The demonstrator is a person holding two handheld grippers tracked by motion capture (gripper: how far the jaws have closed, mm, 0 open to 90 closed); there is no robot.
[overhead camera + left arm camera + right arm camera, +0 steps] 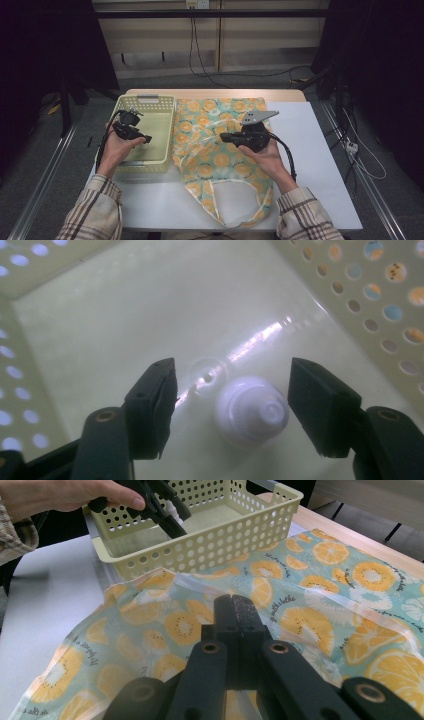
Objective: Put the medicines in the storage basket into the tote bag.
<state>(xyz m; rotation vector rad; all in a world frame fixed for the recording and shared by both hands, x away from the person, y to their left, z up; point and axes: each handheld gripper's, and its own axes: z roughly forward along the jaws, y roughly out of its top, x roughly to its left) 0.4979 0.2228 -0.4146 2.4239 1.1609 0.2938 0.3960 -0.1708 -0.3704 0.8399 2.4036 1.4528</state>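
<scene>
Jaws of your left hand-held gripper stand apart on both sides of a small white bottle, not touching it yet. The bottle lies on the floor of the pale yellow basket. You seem to be at the grasping step; next, close squarely on its body. Your right hand-held gripper is clenched, perhaps pinching the fruit-print bag on the surface; this is unclear.

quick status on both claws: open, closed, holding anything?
Left claw: open, jaws either side of a small white bottle in the basket, not gripping it.
Right claw: closed over the fruit-print bag; whether it pinches the fabric cannot be told.
</scene>
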